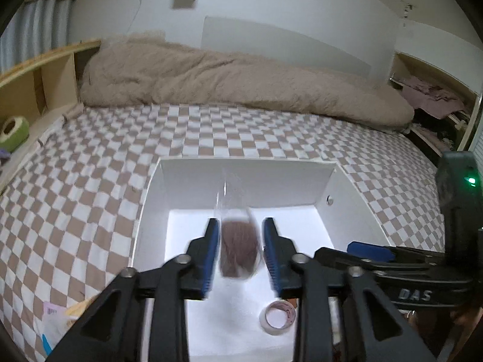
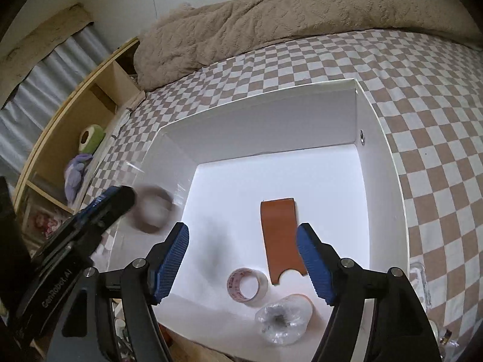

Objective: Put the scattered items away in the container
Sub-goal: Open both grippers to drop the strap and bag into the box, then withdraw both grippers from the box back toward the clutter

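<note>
A white box (image 2: 380,163) sits open on the checkered bed sheet (image 2: 422,96), and it already holds several of the scattered things: a brown leather-like flat piece (image 2: 279,235) lying on the floor of the box, a roll of clear tape (image 2: 246,285) just beside its near end, and a crinkled clear plastic bundle (image 2: 282,319) close to the tape at the near wall. In the left wrist view a brown item wrapped in clear plastic (image 1: 240,249) shows blurred between the fingers of the left gripper (image 1: 240,253), over the white box (image 1: 347,193); the jaws stand parted — the blue pads are clear of the wrap on both sides, so nothing is pinched. The same tape roll (image 1: 277,316) lies on the box floor below and to the right of it. The right gripper (image 2: 243,259) hangs over the box interior with its jaws wide apart and nothing between them; the brown flat piece lies on the floor beneath, apart from the pads. From the right wrist view the left gripper (image 2: 116,199) appears at the box's left wall, with the blurred wrapped item (image 2: 152,211) just beside its tip. Beyond the box a beige fluffy blanket (image 1: 229,81) is bunched along the far side of the bed, and a wooden shelf (image 2: 99,90) at the left holds a green roll (image 2: 92,141).
</note>
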`<state>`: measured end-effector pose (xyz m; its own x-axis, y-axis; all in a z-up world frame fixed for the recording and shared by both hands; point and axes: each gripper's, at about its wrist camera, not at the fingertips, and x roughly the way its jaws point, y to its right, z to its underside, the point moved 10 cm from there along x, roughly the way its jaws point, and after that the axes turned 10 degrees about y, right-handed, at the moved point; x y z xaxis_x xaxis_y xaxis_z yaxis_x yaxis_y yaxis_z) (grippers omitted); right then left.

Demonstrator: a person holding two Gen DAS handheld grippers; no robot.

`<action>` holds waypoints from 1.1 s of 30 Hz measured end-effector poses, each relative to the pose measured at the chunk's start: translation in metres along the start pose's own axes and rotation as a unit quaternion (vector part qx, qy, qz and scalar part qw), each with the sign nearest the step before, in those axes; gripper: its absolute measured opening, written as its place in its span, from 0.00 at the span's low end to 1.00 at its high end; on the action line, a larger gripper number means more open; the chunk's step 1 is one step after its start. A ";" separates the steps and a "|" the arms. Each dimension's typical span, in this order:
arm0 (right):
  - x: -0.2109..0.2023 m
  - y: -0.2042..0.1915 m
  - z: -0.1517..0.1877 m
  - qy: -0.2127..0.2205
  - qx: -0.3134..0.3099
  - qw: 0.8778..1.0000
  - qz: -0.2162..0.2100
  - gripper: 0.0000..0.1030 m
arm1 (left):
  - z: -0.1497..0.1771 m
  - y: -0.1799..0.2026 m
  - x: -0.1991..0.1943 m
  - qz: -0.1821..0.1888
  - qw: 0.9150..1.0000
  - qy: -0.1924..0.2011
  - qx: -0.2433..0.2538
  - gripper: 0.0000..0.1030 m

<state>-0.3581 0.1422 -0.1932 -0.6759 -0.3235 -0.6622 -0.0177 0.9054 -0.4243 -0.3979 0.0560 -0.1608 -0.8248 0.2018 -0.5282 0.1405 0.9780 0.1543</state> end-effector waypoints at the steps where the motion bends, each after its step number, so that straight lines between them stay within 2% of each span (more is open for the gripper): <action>1: -0.002 0.001 0.000 0.001 0.002 1.000 0.000 0.72 | 0.000 -0.002 0.000 -0.006 1.000 0.000 0.000 0.64; 4: -0.006 0.002 -0.001 -0.001 0.007 1.000 -0.009 0.72 | -0.002 -0.007 -0.003 -0.026 1.000 0.007 0.011 0.66; 8: -0.015 0.008 -0.004 0.006 0.011 1.000 -0.009 0.72 | -0.004 -0.011 -0.008 -0.032 0.999 0.011 0.010 0.66; 13: -0.029 0.015 -0.007 0.015 0.023 1.000 -0.010 0.72 | -0.008 -0.014 -0.016 -0.036 0.999 0.012 0.012 0.74; 29: -0.075 -0.006 -0.014 0.041 0.008 0.999 -0.019 0.72 | -0.014 -0.011 -0.051 -0.038 0.999 0.017 0.004 0.76; 31: -0.081 -0.009 -0.014 0.045 0.006 0.999 -0.018 0.72 | -0.013 -0.011 -0.058 -0.033 0.999 0.017 -0.001 0.87; 33: -0.086 -0.011 -0.013 0.050 0.004 0.999 -0.017 0.72 | -0.011 -0.012 -0.066 -0.031 0.999 0.021 -0.005 0.92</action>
<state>-0.3093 0.1633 -0.1236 -0.7446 -0.3243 -0.5835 -0.0364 0.8925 -0.4496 -0.3509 0.0298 -0.1183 -0.8536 0.1378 -0.5023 0.0827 0.9880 0.1306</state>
